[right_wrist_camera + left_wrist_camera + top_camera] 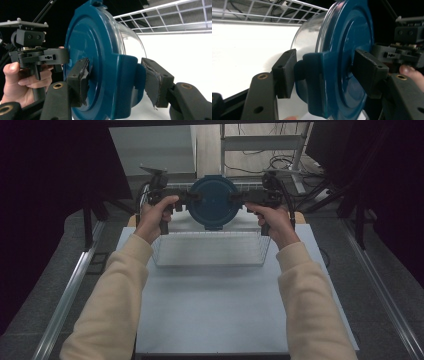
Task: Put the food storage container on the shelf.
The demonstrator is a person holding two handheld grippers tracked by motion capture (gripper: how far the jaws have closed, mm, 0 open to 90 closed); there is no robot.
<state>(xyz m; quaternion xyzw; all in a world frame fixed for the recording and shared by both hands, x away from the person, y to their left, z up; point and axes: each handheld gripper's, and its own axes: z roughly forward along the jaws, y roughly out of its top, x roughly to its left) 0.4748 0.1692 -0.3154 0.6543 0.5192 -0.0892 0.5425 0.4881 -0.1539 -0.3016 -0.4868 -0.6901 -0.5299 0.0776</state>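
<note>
Flanking wire basket (210, 251) below container (213, 202)

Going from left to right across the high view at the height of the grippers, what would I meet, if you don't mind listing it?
Left hand → left gripper → blue-lidded container → right gripper → right hand.

Looked like a lab recording rig: black curtains (45, 195) around a white table (220, 305), metal rails (65, 300), loose floor cables (280, 162).
</note>
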